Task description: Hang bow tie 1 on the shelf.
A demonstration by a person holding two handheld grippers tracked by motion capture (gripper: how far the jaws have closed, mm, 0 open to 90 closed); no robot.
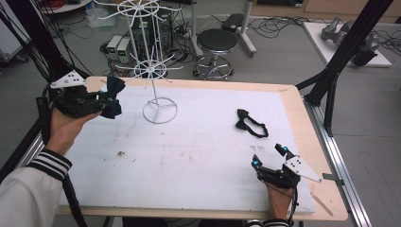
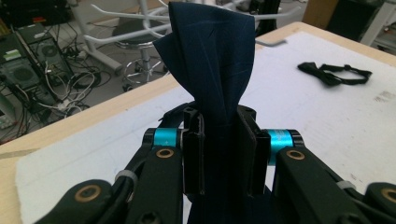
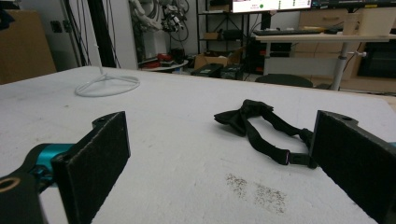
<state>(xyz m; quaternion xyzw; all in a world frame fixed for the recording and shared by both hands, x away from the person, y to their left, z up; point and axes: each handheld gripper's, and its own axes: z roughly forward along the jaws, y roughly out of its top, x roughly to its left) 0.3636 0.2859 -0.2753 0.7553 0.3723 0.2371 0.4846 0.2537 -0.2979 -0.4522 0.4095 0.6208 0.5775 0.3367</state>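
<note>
Jaws of my left gripper [image 2: 219, 140] pinch a navy bow tie [image 2: 212, 70] at its waist, its folded cloth standing straight up between the pads, lifted over the table's far left corner. Just beyond stands the white wire rack [image 1: 153, 71] (arms spread wide). My right gripper [image 1: 270, 157] rests wide apart and unladen, facing the black bow tie [image 3: 261, 123] lying flat near it, strap towards me.
</note>
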